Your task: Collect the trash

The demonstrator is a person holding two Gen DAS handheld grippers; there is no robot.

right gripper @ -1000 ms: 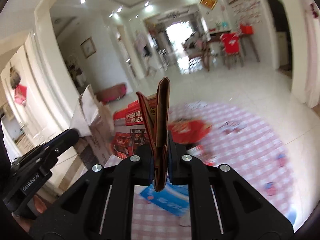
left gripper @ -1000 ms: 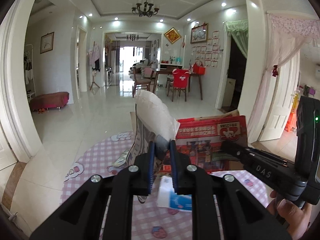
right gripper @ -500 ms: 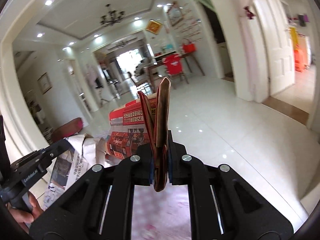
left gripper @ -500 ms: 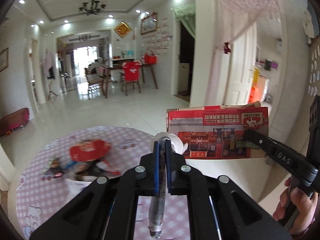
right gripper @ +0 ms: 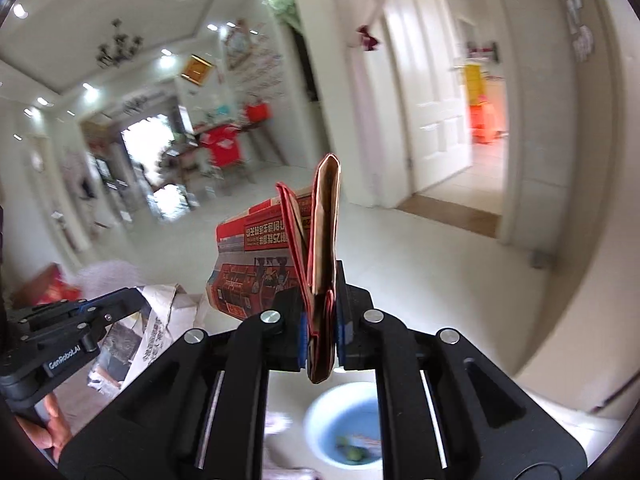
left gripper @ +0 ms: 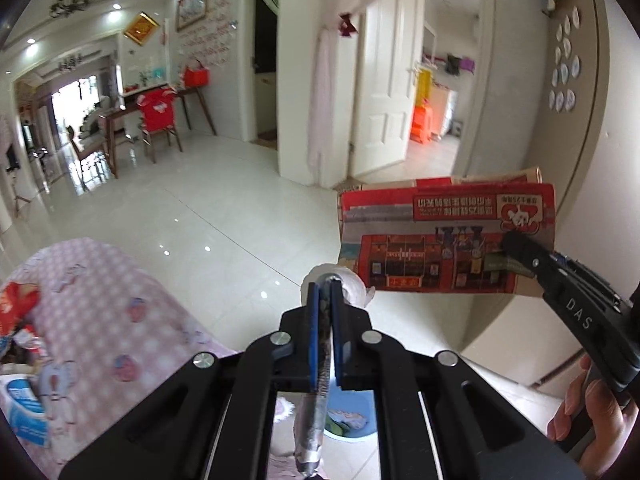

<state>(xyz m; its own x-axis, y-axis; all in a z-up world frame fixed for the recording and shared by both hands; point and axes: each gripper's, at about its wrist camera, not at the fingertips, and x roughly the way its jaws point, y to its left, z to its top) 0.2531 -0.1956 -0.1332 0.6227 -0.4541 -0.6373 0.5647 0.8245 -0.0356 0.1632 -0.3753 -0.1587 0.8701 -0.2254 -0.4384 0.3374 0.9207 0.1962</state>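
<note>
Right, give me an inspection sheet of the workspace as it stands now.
Surface: pink checked mat on glossy tile floor.
Job's things: crumpled newspaper and flattened red carton, both held; blue bin below with some scraps inside.
Clutter: red wrapper and blue-white pack left on the mat.
Grippers: left hand-held gripper shut on the newspaper; right hand-held gripper shut on the carton.
Cables: nothing seen.
Surroundings: white door ajar, dining table with red chair, chandelier.
</note>
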